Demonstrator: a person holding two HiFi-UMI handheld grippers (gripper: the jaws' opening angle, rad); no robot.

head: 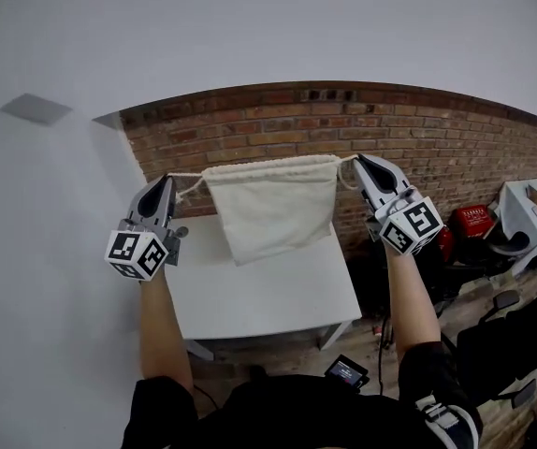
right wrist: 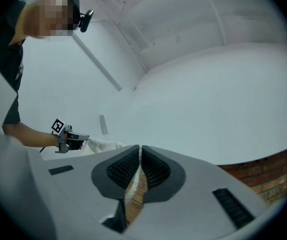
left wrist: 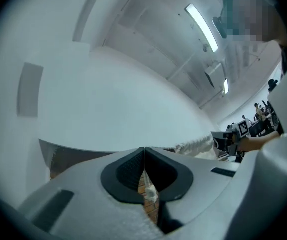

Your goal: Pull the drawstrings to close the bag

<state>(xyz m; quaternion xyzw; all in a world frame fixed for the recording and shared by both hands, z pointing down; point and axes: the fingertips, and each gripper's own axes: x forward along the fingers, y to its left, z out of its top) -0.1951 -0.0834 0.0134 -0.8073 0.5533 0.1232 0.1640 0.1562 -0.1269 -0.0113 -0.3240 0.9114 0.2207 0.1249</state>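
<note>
Matt cream cloth bag (head: pixel 270 204), rough brick wall (head: pixel 418 143), smooth white table (head: pixel 259 293)

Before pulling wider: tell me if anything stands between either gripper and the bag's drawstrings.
Nothing visible does. The left gripper and the right gripper are each shut on the drawstrings, and the bag hangs free between them over the white table.

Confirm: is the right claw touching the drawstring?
Touching. The right gripper view shows the white drawstring pinched between the closed pads of the right claw.
</note>
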